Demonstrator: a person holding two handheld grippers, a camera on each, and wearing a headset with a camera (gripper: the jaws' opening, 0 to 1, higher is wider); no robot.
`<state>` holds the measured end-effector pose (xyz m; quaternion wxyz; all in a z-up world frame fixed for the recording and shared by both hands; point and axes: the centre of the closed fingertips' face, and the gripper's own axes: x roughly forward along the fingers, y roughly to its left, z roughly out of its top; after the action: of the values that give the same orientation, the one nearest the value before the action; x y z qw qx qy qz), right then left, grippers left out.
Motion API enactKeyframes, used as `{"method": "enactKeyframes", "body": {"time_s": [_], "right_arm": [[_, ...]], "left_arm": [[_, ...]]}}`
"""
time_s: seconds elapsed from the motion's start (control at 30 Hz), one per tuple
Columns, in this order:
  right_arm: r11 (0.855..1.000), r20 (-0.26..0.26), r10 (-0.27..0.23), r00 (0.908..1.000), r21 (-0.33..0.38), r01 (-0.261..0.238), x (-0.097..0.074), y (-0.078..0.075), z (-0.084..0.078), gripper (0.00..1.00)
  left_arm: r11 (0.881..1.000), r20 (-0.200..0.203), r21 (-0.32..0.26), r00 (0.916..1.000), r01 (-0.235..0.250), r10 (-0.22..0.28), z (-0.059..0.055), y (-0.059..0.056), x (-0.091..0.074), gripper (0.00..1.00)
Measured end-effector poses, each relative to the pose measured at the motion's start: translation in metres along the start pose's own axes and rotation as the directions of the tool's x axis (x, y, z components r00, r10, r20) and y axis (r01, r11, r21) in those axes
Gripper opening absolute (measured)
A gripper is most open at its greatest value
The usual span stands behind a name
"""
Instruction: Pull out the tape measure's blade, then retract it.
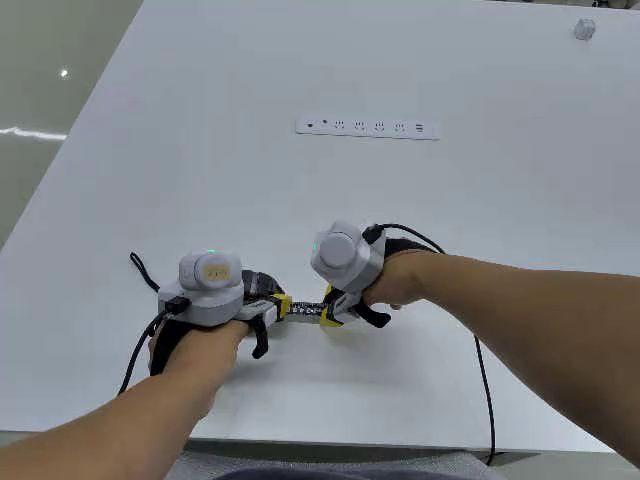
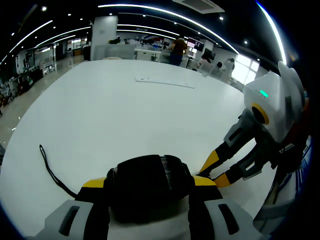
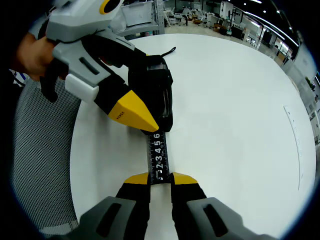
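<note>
Clamping the black tape measure between its jaws, the left gripper holds it near the front edge of the white table. The right gripper is closed on the end of the blade, which is pulled out a short way between the two grippers.

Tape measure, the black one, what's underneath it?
The white table is underneath the tape measure. Its black case hides the spot right below, so whether it rests on the table or is lifted slightly cannot be seen.
</note>
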<state>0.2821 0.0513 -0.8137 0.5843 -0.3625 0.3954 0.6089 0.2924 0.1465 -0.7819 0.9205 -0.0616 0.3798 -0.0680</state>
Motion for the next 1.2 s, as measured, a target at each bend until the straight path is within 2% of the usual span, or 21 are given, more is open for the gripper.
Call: {"method": "enactKeyframes", "body": {"time_s": [0.63, 1.2], "right_arm": [[1.0, 0.016, 0.003, 0.9999, -0.004, -0.002, 0.003, 0.003, 0.013, 0.15], [1.0, 0.051, 0.006, 0.9987, -0.013, -0.005, 0.01, 0.004, 0.025, 0.15]], "left_arm": [[1.0, 0.001, -0.003, 1.0, 0.005, -0.005, 0.0, 0.001, 0.0, 0.6], [1.0, 0.002, -0.007, 0.9999, 0.011, -0.011, 0.0, 0.0, 0.0, 0.6]]}}
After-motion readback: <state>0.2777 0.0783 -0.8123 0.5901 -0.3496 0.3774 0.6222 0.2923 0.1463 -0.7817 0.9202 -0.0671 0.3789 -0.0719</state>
